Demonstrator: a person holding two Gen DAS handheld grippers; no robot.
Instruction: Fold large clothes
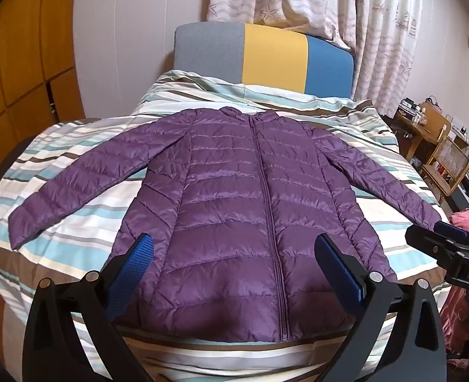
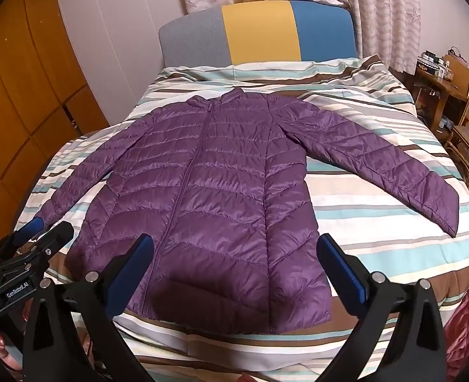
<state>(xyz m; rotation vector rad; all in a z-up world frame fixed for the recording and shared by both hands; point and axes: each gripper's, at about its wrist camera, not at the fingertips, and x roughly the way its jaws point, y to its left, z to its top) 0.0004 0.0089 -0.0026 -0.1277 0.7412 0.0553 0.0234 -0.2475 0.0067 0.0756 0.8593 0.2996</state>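
Jacket (image 1: 234,210): purple quilted puffer, zipped to the collar, laid front-up and flat on the bed (image 1: 84,222). Collar points to the headboard, hem to the foot. Both sleeves are spread out and angled down toward the foot, well apart from the body. The shell is thin, glossy and slippery-looking, stitched in chevron channels with light fill. No fold is made yet.

Left gripper (image 1: 234,273): hovers over the hem, tilted down, fingers spread wide, nothing between them. The blue pads are textured.

Right gripper (image 2: 236,273): the same posture over the hem, fingers wide and empty. In the left wrist view it shows near the right cuff.

Step in hand, as judged: approach for the first fold, probably a sleeve brought across the body. Advice: pinch a cuff or a side seam through both layers, since the slick shell may slide out of a shallow bite. Lift only enough to clear the quilting, carry the sleeve flat over the chest, and press the trapped air out before letting go, or the fill may spring the fold open.

Bed: soft duvet with brown, teal, cream and grey stripes, slightly rumpled. It will give under pressure.

Headboard (image 1: 266,60): padded, in grey, yellow and blue panels.

Surroundings: patterned curtain (image 1: 330,6), wooden wardrobe (image 1: 17,63) on the left, cluttered wooden furniture on the right.
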